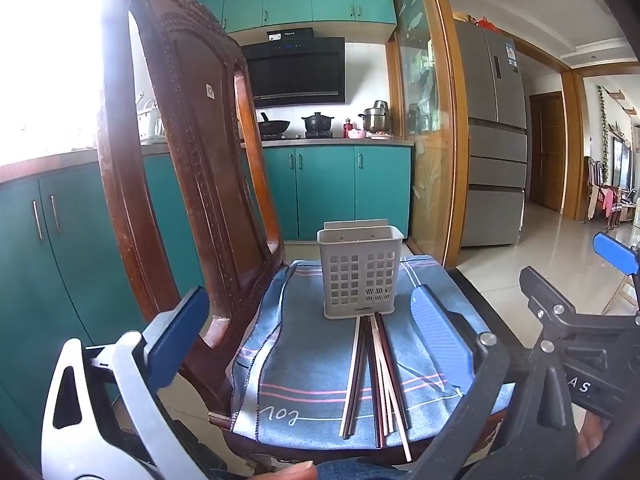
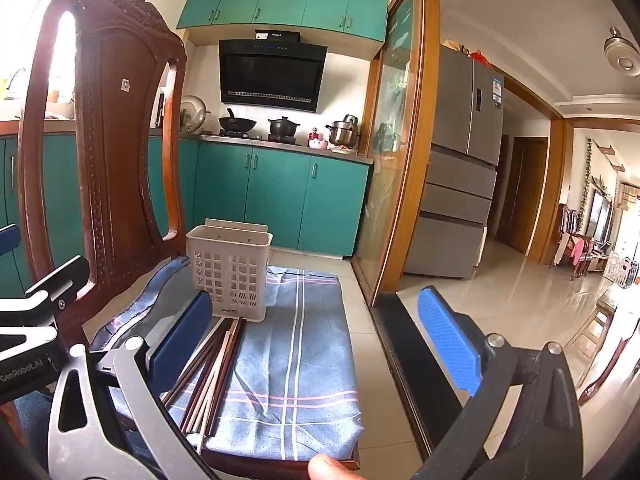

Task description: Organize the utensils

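Observation:
A bundle of several dark and pale chopsticks (image 1: pixel 375 376) lies on a blue striped cloth (image 1: pixel 304 368) on a chair seat, tips toward a grey perforated utensil basket (image 1: pixel 359 273) standing at the cloth's far end. In the right wrist view the chopsticks (image 2: pixel 210 376) lie left of centre, in front of the basket (image 2: pixel 230 270). My left gripper (image 1: pixel 308 332) is open and empty, held above the near end of the cloth. My right gripper (image 2: pixel 316 340) is open and empty, hovering right of the chopsticks; it also shows at the right of the left wrist view (image 1: pixel 616 254).
The carved wooden chair back (image 1: pixel 188 152) rises at the left of the seat. A glass sliding door with a wooden frame (image 1: pixel 436 120) stands to the right. Teal kitchen cabinets (image 1: pixel 332 188) and a stove with pots lie behind. Tiled floor (image 2: pixel 500 292) spreads right.

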`<state>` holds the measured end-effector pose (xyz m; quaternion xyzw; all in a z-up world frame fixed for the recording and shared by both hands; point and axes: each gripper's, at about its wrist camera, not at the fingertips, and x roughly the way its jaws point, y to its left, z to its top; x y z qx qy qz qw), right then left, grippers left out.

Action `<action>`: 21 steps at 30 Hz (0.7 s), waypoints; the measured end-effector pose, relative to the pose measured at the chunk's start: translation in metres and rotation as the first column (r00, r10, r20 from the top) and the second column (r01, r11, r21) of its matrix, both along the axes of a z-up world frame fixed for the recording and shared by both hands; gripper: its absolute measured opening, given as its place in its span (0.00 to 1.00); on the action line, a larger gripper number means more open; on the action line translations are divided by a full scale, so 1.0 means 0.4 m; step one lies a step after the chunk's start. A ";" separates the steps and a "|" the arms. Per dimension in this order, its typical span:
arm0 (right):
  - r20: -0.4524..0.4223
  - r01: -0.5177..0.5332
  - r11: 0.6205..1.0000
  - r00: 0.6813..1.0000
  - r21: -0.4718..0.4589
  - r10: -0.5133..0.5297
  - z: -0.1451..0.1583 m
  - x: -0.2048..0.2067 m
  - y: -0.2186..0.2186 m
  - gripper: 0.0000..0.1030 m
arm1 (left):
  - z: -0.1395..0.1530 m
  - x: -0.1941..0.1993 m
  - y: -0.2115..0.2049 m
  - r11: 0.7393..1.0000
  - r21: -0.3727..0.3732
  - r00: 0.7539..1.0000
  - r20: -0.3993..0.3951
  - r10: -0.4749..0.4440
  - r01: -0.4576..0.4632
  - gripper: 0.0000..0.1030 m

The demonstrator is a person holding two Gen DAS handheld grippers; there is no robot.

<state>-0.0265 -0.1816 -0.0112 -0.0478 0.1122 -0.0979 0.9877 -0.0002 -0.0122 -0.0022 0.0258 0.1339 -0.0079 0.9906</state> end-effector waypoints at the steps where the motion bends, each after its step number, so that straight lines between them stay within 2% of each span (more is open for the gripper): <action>1: 0.004 0.001 1.000 1.000 0.004 -0.001 0.000 -0.001 -0.001 0.97 | 0.000 -0.001 -0.003 1.000 0.001 1.000 0.000 0.000 0.000 0.97; 21: 0.004 0.010 1.000 1.000 -0.001 -0.010 -0.001 0.003 -0.005 0.97 | -0.006 0.012 0.006 1.000 0.003 1.000 -0.009 -0.004 0.004 0.97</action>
